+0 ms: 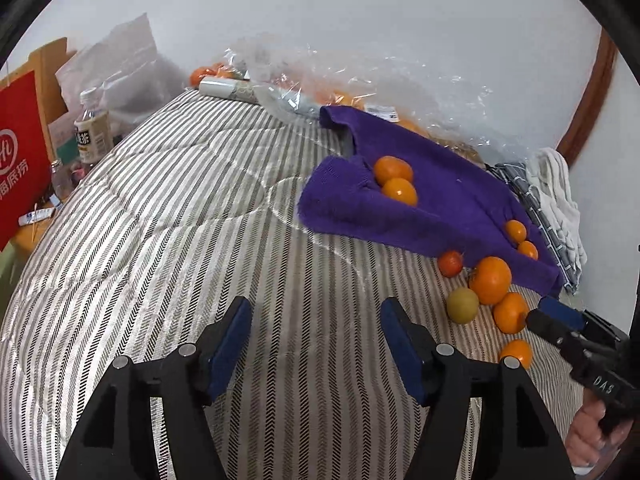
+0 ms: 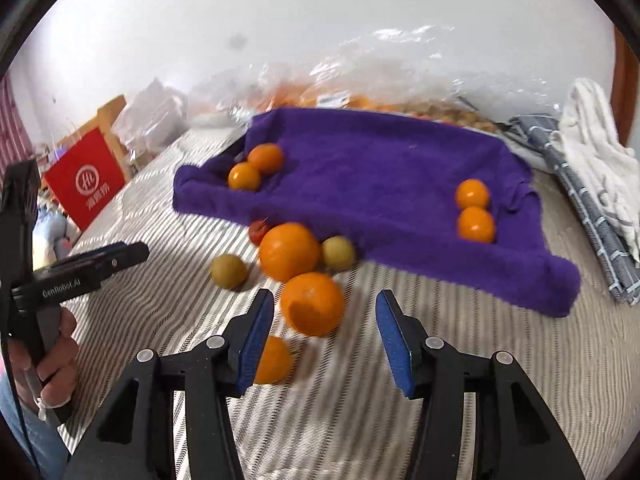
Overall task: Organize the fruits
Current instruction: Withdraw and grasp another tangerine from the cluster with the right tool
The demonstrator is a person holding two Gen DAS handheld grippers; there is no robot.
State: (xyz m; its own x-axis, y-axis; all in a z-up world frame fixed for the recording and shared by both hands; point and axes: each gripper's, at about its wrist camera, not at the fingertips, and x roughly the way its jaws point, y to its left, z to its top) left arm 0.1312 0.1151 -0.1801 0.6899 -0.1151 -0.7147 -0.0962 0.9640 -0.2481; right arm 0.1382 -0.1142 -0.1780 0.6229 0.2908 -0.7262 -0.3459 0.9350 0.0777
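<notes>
A purple towel lies on the striped bed with two pairs of small oranges on it. In front of it lie loose fruits: a big orange, another orange, two green fruits, a red one and a small orange. My right gripper is open with the near orange just ahead between its fingers, not touching. My left gripper is open and empty over bare bed. It also shows in the right wrist view.
Clear plastic bags with more oranges lie behind the towel by the wall. Folded cloths lie at the right. A red sign, bottles and boxes stand off the bed's left side.
</notes>
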